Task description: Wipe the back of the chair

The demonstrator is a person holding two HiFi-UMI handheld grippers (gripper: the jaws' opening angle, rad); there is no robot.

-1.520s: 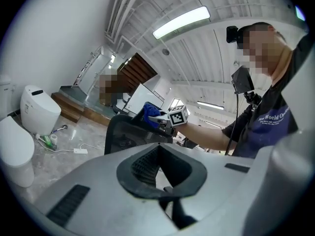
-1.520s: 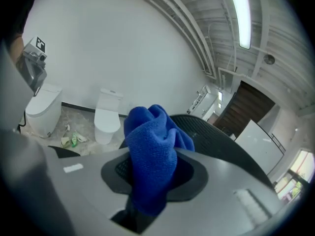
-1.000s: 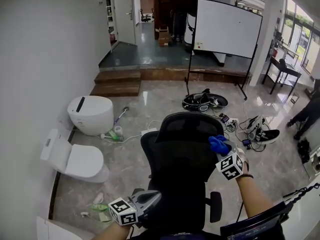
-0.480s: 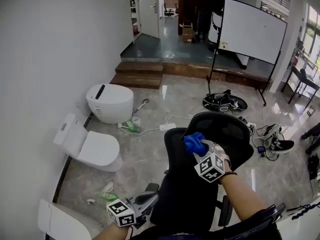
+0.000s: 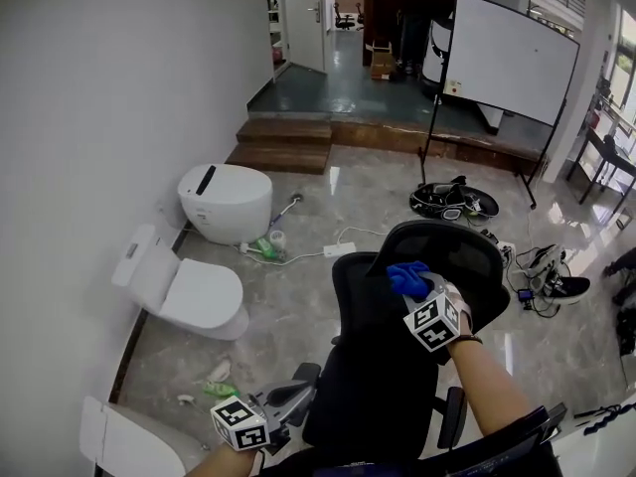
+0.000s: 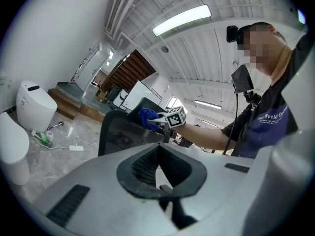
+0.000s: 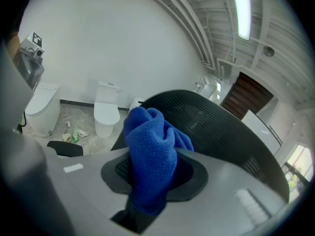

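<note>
The black mesh chair back (image 5: pixel 467 266) stands on the marble floor (image 5: pixel 298 296), near the middle of the room, with its seat (image 5: pixel 378 396) toward the person. A bunched blue cloth (image 5: pixel 405 276) lies at the top edge of that back, on its left part as seen from the head view. The right gripper (image 5: pixel 421 288) holds the cloth. In the right gripper view the jaws are clenched on its lower end and the cloth (image 7: pixel 150 161) stands up out of them, with the curved mesh (image 7: pixel 216 127) close behind.

The left gripper (image 5: pixel 298 396) hangs low beside the seat's left edge, well apart from the cloth. In its own view the jaws sit together with nothing between them.

Left of the chair, two white toilets (image 5: pixel 224 199) (image 5: pixel 194 294) stand by the wall, with a green bottle (image 5: pixel 268 249) and a white power strip (image 5: pixel 340 250) on the floor between them and the chair. Wooden steps (image 5: pixel 283 142) and a whiteboard (image 5: pixel 512 58) lie beyond.
</note>
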